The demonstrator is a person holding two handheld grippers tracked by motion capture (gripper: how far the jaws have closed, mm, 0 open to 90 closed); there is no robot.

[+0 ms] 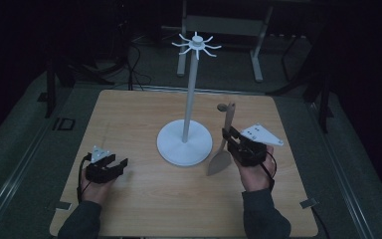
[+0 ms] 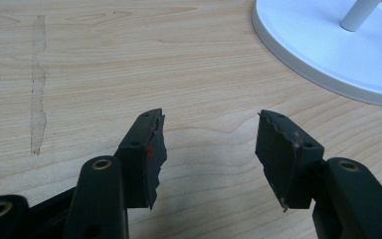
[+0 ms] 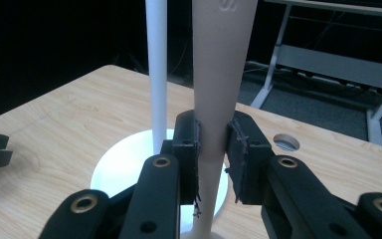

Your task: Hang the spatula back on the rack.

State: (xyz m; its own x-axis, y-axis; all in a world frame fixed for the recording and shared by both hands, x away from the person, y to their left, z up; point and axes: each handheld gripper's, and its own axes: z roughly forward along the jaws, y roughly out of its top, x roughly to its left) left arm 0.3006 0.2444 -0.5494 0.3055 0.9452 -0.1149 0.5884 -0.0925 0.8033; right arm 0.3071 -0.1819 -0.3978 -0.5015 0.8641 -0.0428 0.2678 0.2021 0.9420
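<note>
Two hand-held grippers work over the desk (image 1: 129, 119). The right hand-held gripper (image 3: 211, 149) is clenched on the handle of a wooden spatula (image 1: 224, 144), pads pressing it from both sides. The spatula stands nearly upright, blade low by the desk and handle tip pointing up, just right of the white stand (image 1: 189, 99). Its long axis runs almost parallel to the stand's pole, and the hooks at the pole's top sit well above the handle tip, up and to the left. The left hand-held gripper (image 2: 209, 149) rests released, nothing between its jaws, farther from the spatula.
</note>
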